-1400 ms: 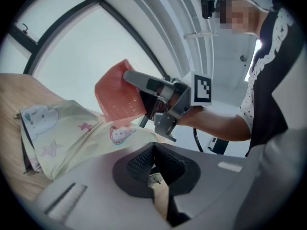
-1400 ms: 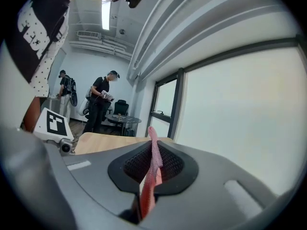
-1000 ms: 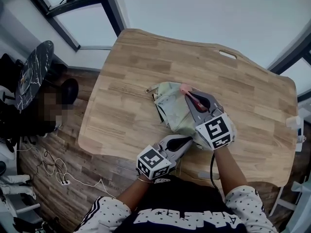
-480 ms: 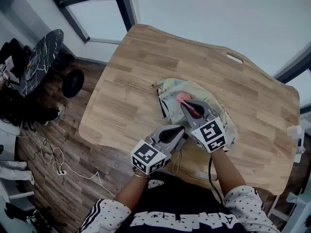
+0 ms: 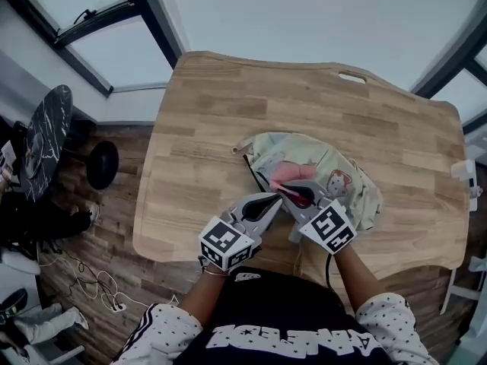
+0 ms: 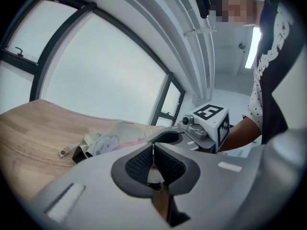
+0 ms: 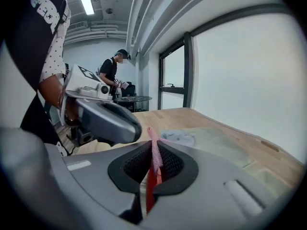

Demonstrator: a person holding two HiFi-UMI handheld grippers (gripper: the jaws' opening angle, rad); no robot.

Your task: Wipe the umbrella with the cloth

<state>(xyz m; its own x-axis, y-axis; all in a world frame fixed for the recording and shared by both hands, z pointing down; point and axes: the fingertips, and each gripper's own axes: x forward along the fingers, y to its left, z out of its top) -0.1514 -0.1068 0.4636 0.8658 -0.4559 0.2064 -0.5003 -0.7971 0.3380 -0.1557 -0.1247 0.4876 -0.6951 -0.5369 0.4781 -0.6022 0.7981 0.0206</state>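
Right gripper (image 7: pixel 154 152) is clamped tight on the pink cloth (image 7: pixel 152 137), with a fold of it poking up between the pads. Left gripper (image 6: pixel 152 152) has its jaws pressed together, and I can't make out anything caught in them. In the head view the two tips sit just beside each other at the near edge of the umbrella (image 5: pixel 338 158), and the cloth is bunched on the fabric right in front of the right gripper. The umbrella is pale green and collapsed. It's lying on the wooden table (image 5: pixel 205 128), a bit toward the person's side, with a little cartoon print (image 5: pixel 337 181) facing up. There's a window (image 5: pixel 125 52) past the table's far left corner, and another person (image 7: pixel 114 71) stands way back in the right gripper view.
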